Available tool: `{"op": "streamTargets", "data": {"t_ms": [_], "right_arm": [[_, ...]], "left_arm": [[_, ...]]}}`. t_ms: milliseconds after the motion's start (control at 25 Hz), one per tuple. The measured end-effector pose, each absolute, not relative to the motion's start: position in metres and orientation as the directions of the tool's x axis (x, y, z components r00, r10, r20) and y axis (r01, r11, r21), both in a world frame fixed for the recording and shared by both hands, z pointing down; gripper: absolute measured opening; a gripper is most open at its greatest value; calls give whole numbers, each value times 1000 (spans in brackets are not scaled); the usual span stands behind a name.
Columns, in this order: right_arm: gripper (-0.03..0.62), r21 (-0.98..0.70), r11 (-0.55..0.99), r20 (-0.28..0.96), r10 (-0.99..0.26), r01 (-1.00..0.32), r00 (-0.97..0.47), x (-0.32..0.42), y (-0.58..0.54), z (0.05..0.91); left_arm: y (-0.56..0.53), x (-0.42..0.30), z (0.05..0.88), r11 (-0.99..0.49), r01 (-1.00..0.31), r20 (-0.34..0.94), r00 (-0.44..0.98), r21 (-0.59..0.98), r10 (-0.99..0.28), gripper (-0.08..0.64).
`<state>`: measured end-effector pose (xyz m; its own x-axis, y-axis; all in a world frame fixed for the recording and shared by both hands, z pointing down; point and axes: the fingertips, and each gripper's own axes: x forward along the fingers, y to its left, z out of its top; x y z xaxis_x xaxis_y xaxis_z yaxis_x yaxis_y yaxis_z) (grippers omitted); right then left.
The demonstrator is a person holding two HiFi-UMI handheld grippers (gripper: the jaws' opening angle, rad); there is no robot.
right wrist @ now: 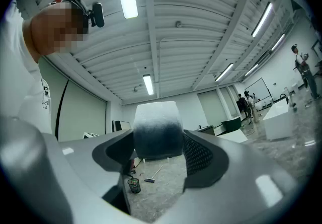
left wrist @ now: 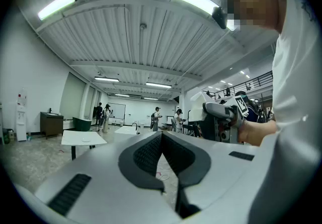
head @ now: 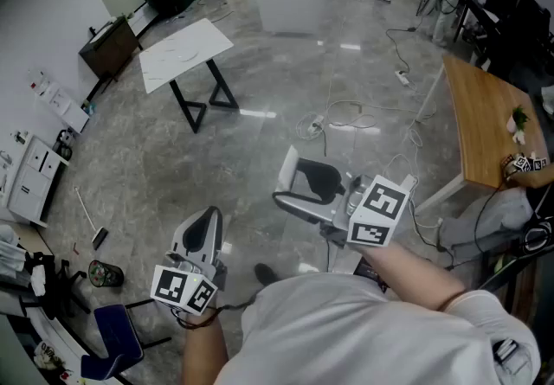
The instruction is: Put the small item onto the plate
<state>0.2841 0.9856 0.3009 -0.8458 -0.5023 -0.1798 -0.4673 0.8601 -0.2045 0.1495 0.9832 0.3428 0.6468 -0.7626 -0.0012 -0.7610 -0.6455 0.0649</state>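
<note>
Centre frame, the right tool [right wrist: 160,146] grips a rounded white-and-dark-grey block [right wrist: 157,125] between its jaws, held high above the polished grey stone floor [head: 260,145]; lower left, the left tool [left wrist: 162,141] is closed, empty

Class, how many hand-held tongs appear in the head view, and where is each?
2. The left tongs sit lower left, jaws shut and empty. The right tongs sit at centre, clamped on a white-and-grey block. None seems hidden.
</note>
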Motion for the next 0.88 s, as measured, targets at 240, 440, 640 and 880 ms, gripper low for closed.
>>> {"op": "streamTargets", "data": {"t_ms": [240, 440, 640, 880], "right_arm": [[291, -211, 856, -179, -509, -473, -842, 284, 980, 307], [290, -225, 844, -170, -526, -487, -833, 269, 962, 312], [290, -203, 846, -152, -524, -492, -838, 235, 937, 316], [290, -200, 840, -135, -534, -505, -835, 186, 882, 323]], "left_arm": [[978, 147, 348, -640, -766, 0, 641, 66, -767, 6], [962, 128, 354, -633, -771, 0, 635, 79, -773, 6], [936, 93, 363, -620, -781, 11, 622, 82, -783, 6], [881, 45, 366, -607, -791, 14, 610, 79, -792, 6]]}}
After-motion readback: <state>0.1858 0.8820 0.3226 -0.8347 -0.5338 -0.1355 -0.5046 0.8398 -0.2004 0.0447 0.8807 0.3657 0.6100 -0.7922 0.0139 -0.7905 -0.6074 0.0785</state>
